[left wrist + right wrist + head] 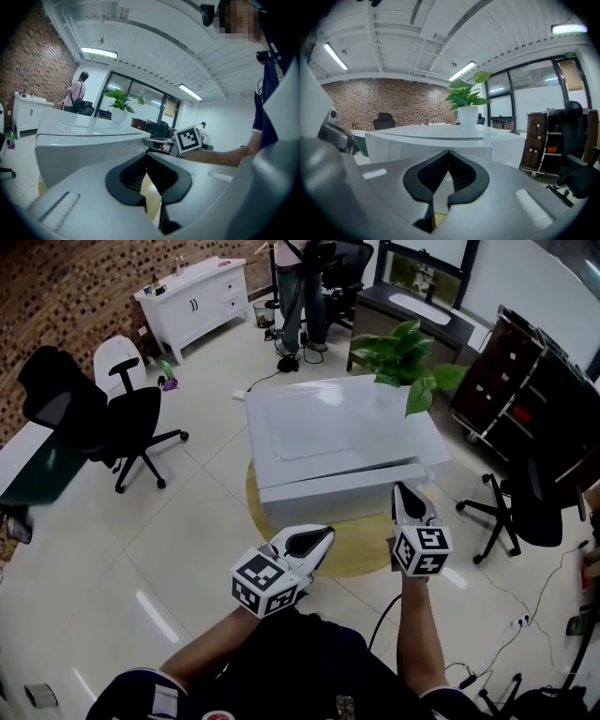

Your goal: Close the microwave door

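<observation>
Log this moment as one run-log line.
left gripper: shut, empty | right gripper: shut, empty | both held before white table with potted plant | microwave: not in view

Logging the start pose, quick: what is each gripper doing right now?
Left grey gripper: closed, holding nothing.
Right grey gripper: closed, holding nothing.

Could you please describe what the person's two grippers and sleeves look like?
Both the left gripper and the right gripper have pale grey bodies that taper to two jaws lined with black ribbed pads. Each carries a cube with black-and-white square markers. The person wears a dark navy short-sleeved top.
</observation>
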`<state>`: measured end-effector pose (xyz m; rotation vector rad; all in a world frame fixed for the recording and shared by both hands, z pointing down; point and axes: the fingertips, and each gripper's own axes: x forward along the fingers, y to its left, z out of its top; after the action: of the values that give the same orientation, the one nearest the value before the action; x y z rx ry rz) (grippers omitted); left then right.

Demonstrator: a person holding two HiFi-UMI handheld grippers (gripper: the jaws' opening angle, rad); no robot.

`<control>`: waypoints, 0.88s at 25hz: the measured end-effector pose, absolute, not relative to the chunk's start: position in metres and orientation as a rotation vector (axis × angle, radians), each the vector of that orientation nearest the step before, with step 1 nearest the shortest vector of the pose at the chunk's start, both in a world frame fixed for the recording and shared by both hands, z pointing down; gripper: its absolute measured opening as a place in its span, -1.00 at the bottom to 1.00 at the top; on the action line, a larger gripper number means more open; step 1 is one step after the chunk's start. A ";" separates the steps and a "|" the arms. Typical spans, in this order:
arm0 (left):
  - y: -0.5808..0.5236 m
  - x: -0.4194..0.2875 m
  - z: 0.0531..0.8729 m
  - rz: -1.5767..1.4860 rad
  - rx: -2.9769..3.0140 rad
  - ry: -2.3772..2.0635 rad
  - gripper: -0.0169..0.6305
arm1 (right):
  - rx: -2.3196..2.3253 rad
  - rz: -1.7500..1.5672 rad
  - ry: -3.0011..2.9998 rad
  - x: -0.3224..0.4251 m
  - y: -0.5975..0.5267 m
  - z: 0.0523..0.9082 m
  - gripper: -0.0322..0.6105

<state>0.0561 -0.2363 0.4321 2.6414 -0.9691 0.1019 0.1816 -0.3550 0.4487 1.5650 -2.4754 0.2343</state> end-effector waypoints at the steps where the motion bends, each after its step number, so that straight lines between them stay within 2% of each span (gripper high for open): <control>1: -0.236 0.056 0.433 0.102 2.638 -0.971 -0.94 | 1.558 0.230 -2.480 0.181 -0.355 0.449 -0.89; 22: -0.230 0.054 0.445 0.115 2.598 -0.965 -0.94 | 1.475 0.271 -2.555 0.176 -0.374 0.448 -0.89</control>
<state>0.0541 -0.2302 0.4450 2.5979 -0.9650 0.1152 0.1761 -0.3744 0.4475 1.4755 -2.5550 0.2712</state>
